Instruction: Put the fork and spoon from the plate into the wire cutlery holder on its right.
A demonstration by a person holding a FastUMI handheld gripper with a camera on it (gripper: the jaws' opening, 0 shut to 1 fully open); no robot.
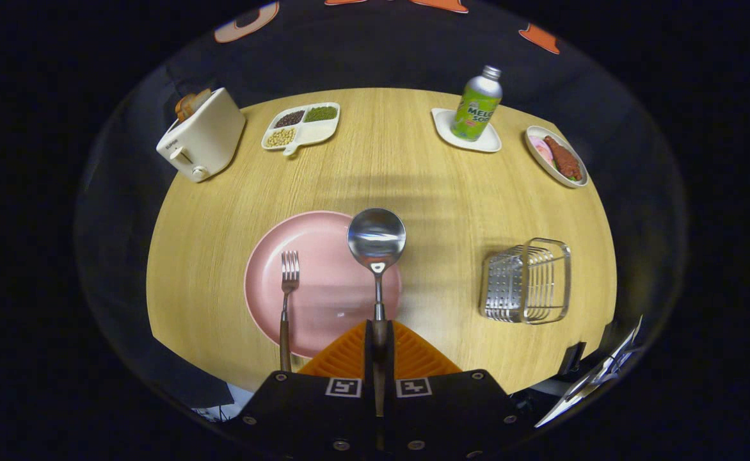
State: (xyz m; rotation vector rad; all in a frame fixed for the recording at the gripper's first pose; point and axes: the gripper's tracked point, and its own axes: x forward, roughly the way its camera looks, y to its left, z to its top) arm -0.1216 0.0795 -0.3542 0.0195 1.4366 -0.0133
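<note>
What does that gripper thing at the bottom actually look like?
The gripper has two ribbed, wedge-shaped fingers mounted on a broad black body. The body carries two square black-and-white coded markers side by side and several small round screws along its edges.

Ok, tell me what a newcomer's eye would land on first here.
First the spoon, its handle clamped between the fingers of the gripper and its shiny bowl raised ahead of them over the pink plate. Next the fork lying on that plate, left of the spoon. Then the wire cutlery holder on the wooden table, right of the plate.
</note>
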